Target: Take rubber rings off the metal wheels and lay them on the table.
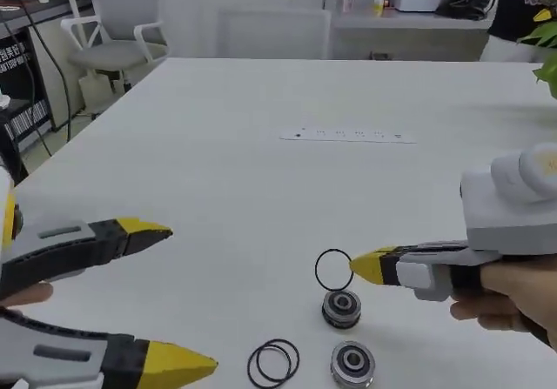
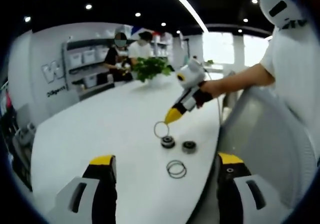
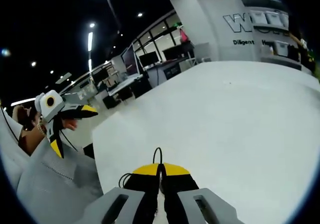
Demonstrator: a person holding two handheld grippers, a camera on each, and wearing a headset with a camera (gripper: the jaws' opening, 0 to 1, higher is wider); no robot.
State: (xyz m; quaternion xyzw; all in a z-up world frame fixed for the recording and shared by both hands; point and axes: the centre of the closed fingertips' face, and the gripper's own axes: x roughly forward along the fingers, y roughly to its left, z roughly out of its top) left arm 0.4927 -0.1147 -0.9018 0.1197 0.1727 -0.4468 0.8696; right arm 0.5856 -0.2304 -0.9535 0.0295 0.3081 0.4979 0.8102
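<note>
At the lower right of the head view, the right tongs (image 1: pixel 361 267) gripped a black rubber ring (image 1: pixel 333 270) by its edge, just above one metal wheel (image 1: pixel 341 308) on the white worktop (image 1: pixel 261 171). A second wheel (image 1: pixel 352 363) sat near it at the bottom edge, with two loose rings (image 1: pixel 272 362) lying overlapped to its left. At the lower left, the left tongs (image 1: pixel 187 300) stood wide, holding nothing.
</note>
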